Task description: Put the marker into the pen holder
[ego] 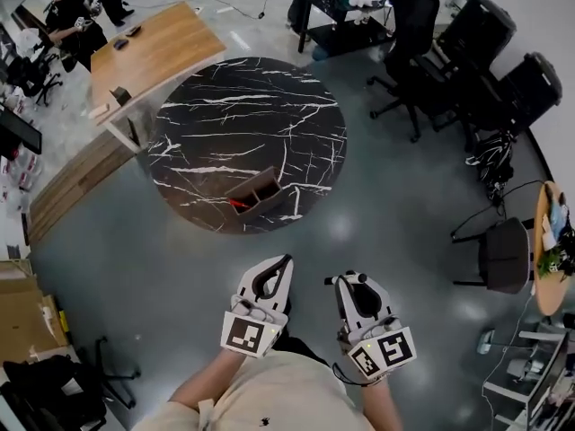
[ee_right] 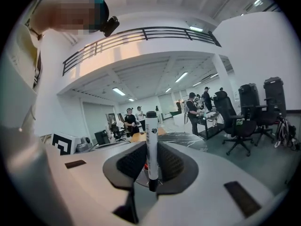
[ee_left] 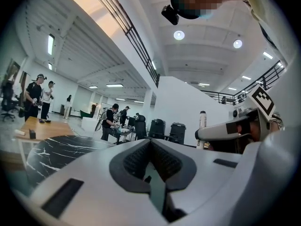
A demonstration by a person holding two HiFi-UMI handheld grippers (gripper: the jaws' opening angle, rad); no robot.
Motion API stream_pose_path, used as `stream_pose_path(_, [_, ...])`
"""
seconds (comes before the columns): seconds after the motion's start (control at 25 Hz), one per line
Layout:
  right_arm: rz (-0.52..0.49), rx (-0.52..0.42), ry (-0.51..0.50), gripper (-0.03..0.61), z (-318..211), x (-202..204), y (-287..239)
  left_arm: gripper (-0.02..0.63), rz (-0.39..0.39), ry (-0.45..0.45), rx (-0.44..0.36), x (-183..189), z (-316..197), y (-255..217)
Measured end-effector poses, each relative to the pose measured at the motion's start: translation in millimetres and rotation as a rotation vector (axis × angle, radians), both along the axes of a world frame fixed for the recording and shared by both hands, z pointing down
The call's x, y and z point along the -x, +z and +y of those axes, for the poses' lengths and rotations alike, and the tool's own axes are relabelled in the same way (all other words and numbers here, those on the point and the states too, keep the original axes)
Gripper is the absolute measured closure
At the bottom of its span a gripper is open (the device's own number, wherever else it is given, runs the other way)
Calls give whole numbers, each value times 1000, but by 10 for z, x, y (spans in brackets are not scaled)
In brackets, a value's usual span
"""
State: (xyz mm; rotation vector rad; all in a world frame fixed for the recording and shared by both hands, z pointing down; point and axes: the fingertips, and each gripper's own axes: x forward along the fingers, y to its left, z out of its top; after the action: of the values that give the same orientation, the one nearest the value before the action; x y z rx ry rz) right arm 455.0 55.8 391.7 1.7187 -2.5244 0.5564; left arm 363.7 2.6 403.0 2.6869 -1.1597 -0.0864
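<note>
Progress: pick done, place left. Judged early-mid.
- Round marble table (ego: 269, 115) at 12 o'clock, well apart from both grippers.
- Pen holder (ego: 256, 189) near table's 6 o'clock edge, compartments look empty; small red item (ego: 238, 204) just beside it, can't ID.
- Right gripper (ego: 349, 282) clamped on marker (ee_right: 151, 140).
- Left gripper (ego: 281, 265) jaws together, nothing between.
- Marker: white barrel, black cap, upright between pads.
- Left to do: carry to 12 o'clock, drop in holder.
</note>
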Motion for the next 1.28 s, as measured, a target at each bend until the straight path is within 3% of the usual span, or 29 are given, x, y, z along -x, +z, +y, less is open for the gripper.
stream_pose_path(0.32, [-5,-26,-151,495,-1212,281,-33,606,-25,-115,-24,270,-798,41])
stream_pose_path(0.64, [23,-47,-274,495,-2136,663,242,606,-18,-374,44,839,-1246,245])
stream_pose_path(0.88, [69,-125,-325,495,-2556,819,642,606,-20,-446,59,936,-1487,491])
stream_pose_path(1.08, [79,-40,-378,495,-2746,952,1221,606,-69,-502,93,1041,-1535,799])
stream_pose_path(1.28, [130,-23,-435,495,-2864,1025,1682,606,-70,-533,148,1093,-1547,1086])
